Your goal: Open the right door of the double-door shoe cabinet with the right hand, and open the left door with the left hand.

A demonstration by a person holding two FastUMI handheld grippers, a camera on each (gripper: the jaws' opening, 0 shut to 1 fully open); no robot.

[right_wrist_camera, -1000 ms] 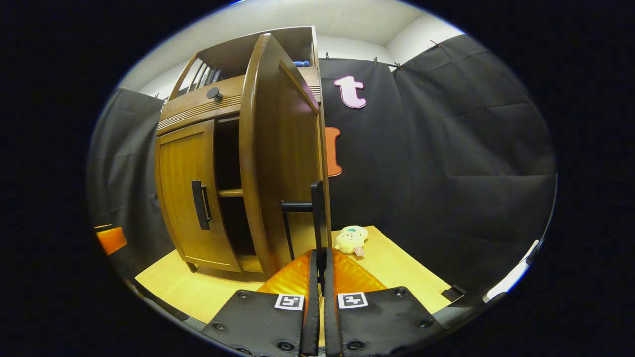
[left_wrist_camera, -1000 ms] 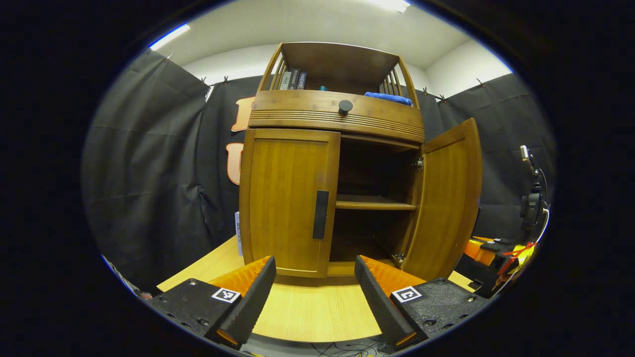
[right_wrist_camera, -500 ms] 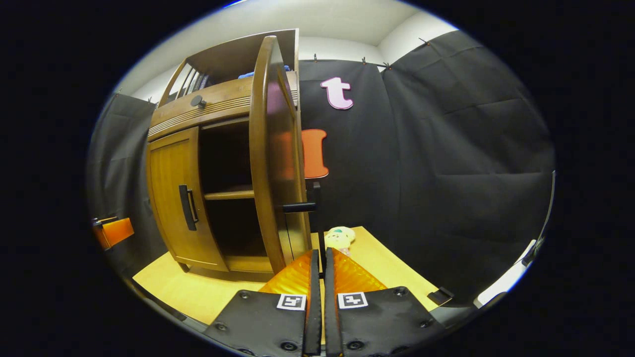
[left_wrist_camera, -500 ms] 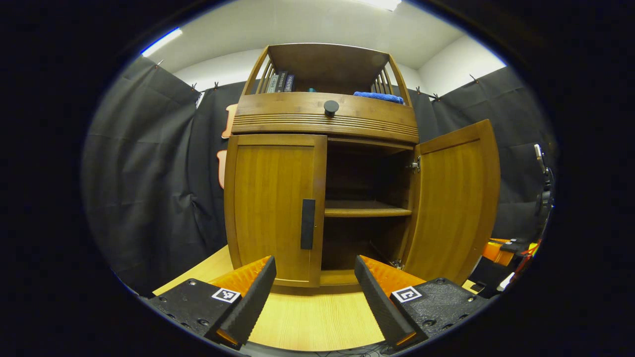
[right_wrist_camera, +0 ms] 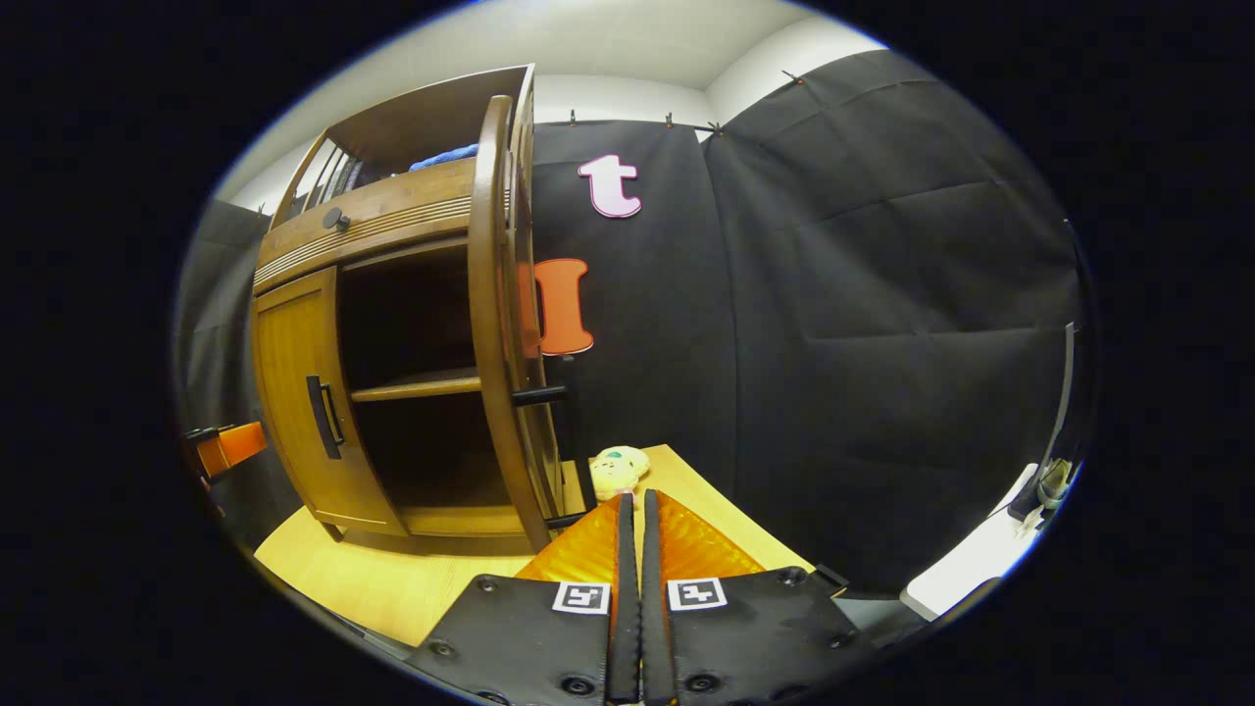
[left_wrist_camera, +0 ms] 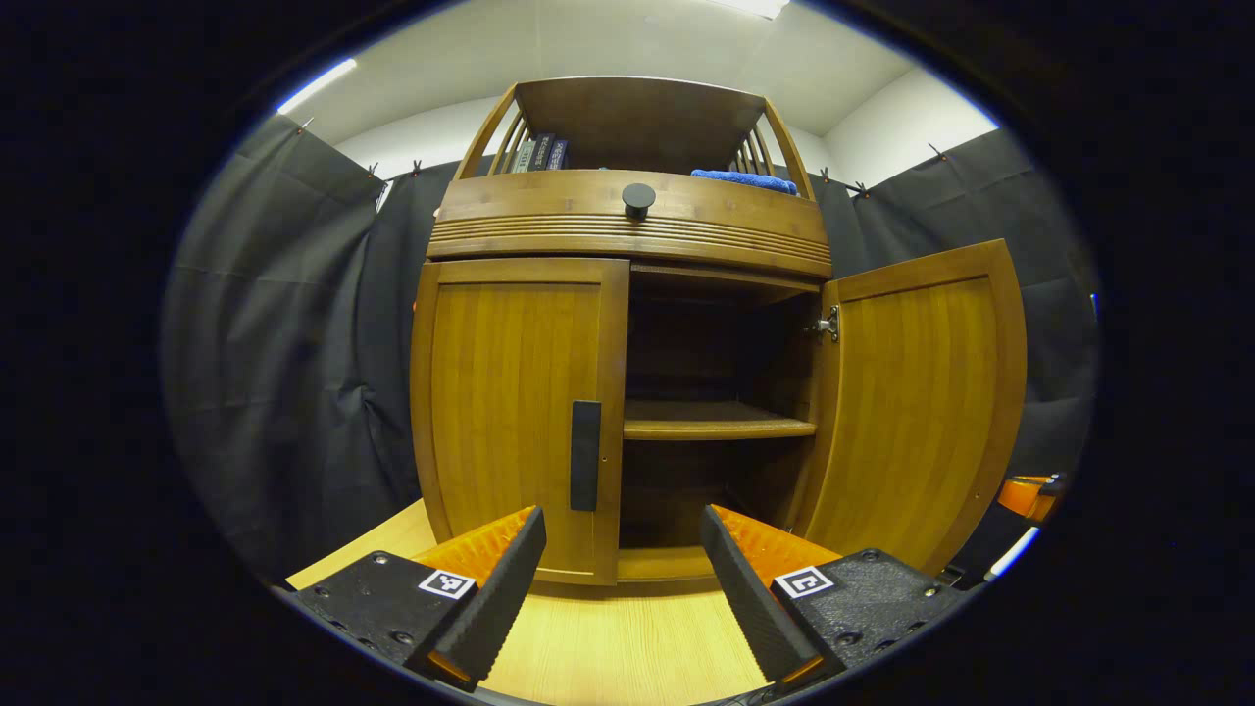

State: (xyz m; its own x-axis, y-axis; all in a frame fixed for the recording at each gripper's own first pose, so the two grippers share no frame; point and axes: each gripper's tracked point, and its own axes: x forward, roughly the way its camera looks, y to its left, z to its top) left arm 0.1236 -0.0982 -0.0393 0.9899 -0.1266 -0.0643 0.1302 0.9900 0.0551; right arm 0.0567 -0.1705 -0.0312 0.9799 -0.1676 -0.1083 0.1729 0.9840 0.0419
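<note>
On the wooden surface [left_wrist_camera: 608, 647] stands the shoe cabinet [left_wrist_camera: 627, 226], and going from its left side the first thing is the left door [left_wrist_camera: 510, 412], shut flush in its frame. It looks a stiff, solid wooden panel on hinges at its outer edge, so it should swing rather than flex, with little weight to fight once it starts. The place to take it is the black vertical handle [left_wrist_camera: 585, 455] near its inner edge, far from the hinges, where a light pull gives the most turn; the bar is narrow and smooth, so the pads should close squarely across it. The left claw [left_wrist_camera: 620, 554] hangs released just in front of that handle, its fingers spread wide and touching nothing. Next comes the open interior with its shelf [left_wrist_camera: 716, 422], then the right door [left_wrist_camera: 917, 412], swung well out. In the right gripper view that door [right_wrist_camera: 490, 324] is seen edge-on with its handle [right_wrist_camera: 549, 394] standing out from it, and the right claw [right_wrist_camera: 633, 510] sits clenched on nothing, just short of the handle. A small plush toy [right_wrist_camera: 620, 469] lies on the surface beyond.
</note>
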